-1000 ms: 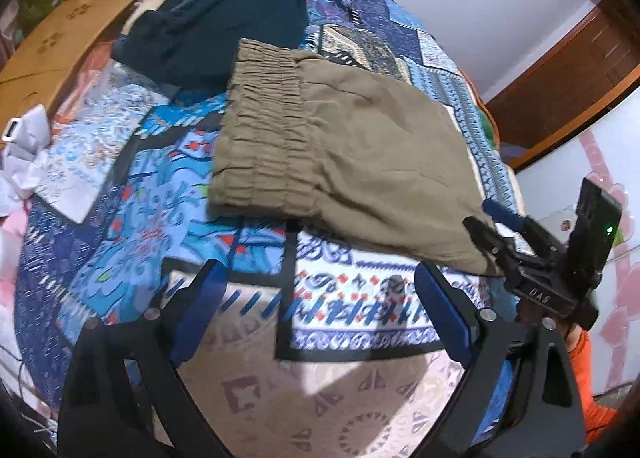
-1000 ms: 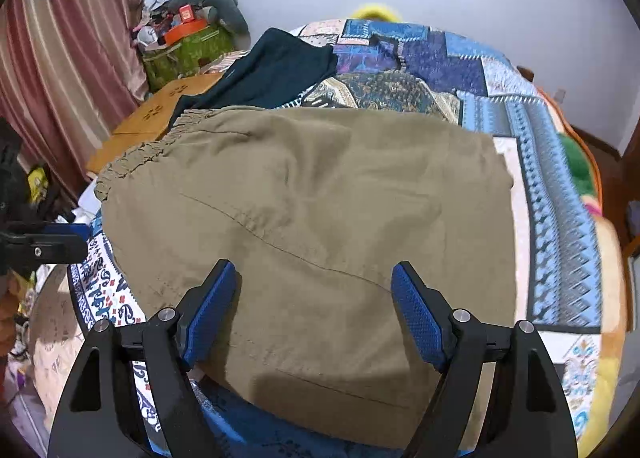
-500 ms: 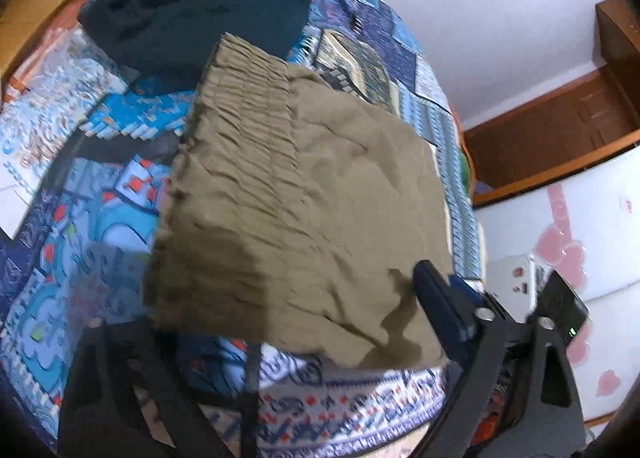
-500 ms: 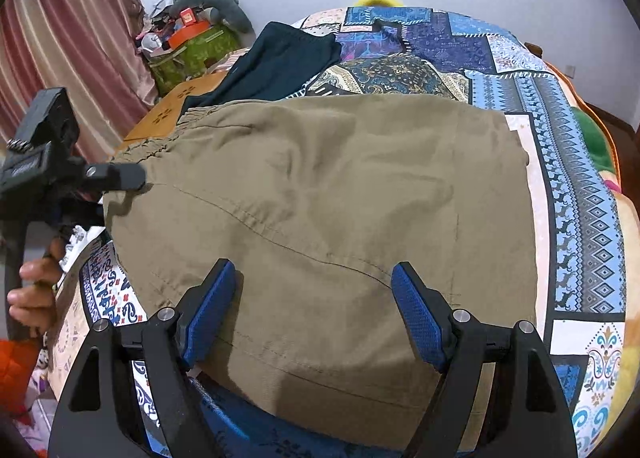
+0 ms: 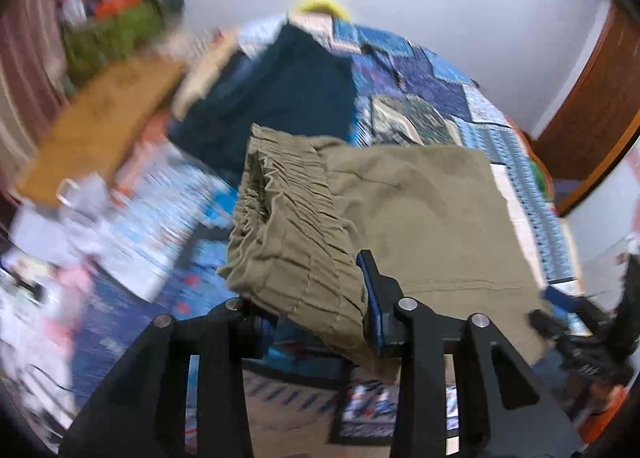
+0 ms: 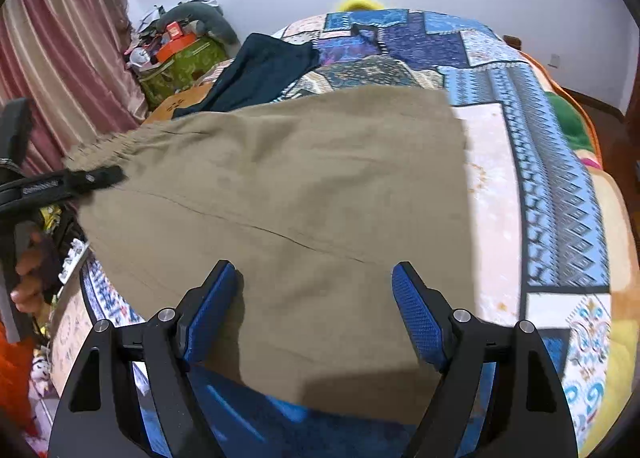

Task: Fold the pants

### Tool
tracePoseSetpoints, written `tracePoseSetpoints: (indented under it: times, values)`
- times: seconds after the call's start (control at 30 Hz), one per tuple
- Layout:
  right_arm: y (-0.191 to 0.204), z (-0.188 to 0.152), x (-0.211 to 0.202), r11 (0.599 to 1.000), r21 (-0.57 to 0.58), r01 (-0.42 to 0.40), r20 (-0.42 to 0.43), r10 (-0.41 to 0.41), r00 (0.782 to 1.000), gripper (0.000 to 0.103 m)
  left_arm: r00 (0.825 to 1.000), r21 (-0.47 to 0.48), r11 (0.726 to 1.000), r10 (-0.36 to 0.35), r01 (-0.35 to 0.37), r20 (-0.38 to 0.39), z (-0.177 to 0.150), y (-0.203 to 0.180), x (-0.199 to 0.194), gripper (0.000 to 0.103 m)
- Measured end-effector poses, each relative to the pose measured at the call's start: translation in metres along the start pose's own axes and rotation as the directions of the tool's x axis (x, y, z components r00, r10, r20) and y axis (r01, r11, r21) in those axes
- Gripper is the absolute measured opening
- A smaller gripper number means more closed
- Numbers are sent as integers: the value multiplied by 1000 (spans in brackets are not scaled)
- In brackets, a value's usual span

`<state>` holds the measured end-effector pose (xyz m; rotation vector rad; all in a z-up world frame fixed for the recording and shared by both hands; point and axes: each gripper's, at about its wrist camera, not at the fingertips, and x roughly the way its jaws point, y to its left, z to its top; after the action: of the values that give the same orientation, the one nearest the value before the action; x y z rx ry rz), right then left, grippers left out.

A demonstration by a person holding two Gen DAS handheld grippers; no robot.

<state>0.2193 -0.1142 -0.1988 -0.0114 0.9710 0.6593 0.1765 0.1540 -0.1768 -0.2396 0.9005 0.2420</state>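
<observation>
Folded olive-khaki pants [image 6: 288, 194] lie on a patchwork bedspread [image 6: 560, 178]. In the left wrist view my left gripper [image 5: 316, 306] is shut on the gathered elastic waistband [image 5: 288, 226] at the pants' near-left corner and lifts it a little; the rest of the pants [image 5: 432, 218] lies flat. In the right wrist view my right gripper [image 6: 316, 310] is open, its blue pads straddling the near edge of the pants. The left gripper shows at the left edge of the right wrist view [image 6: 80, 180], at the waistband.
A dark teal garment [image 6: 260, 70] lies on the bed beyond the pants. A wooden board [image 5: 100, 130] and clutter with a green box [image 6: 180, 66] stand at the left by a pink curtain [image 6: 60, 58]. The bed's near edge runs under both grippers.
My left gripper has moved onto the waistband corner, closed on it and raised it; its view swung and blurred. My right gripper has stayed open over the near edge.
</observation>
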Motion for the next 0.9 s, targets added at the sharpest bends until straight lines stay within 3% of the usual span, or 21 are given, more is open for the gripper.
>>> tracePoseSetpoints:
  times: [0.07,0.17,0.3,0.37,0.47,0.67,0.77,0.9]
  values:
    - [-6,-6,-4,1000,10,11,-6,-11,1000,77,994,50,995,88,-91,64,1,-3,-14,36]
    - [-11,-12,-9,1000,17,9,-5,-9,1000,77,968,122,969,194,-215,158,1,-13,-32,36]
    - [-9,-15,-10,999,32,2,2,-2,1000,77,932,217,924,256,-314,256,1,-39,-43,36]
    - [-7,-15,-11,1000,22,14,7,-14,1000,77,925,246,914,249,-323,288,3,-52,-48,35]
    - [-8,-16,-10,1000,28,10,6,-10,1000,77,930,268,920,199,-286,308,10,-69,-55,34]
    - [-15,-20,-11,998,57,-4,7,4,1000,77,966,268,960,11,-82,257,37,-90,-60,30]
    - [-17,-21,-11,998,63,-12,8,11,1000,77,973,279,960,-91,29,213,45,-104,-60,29]
    - [-19,-21,-10,997,69,-24,9,24,1000,77,966,287,940,-228,187,119,52,-125,-54,29]
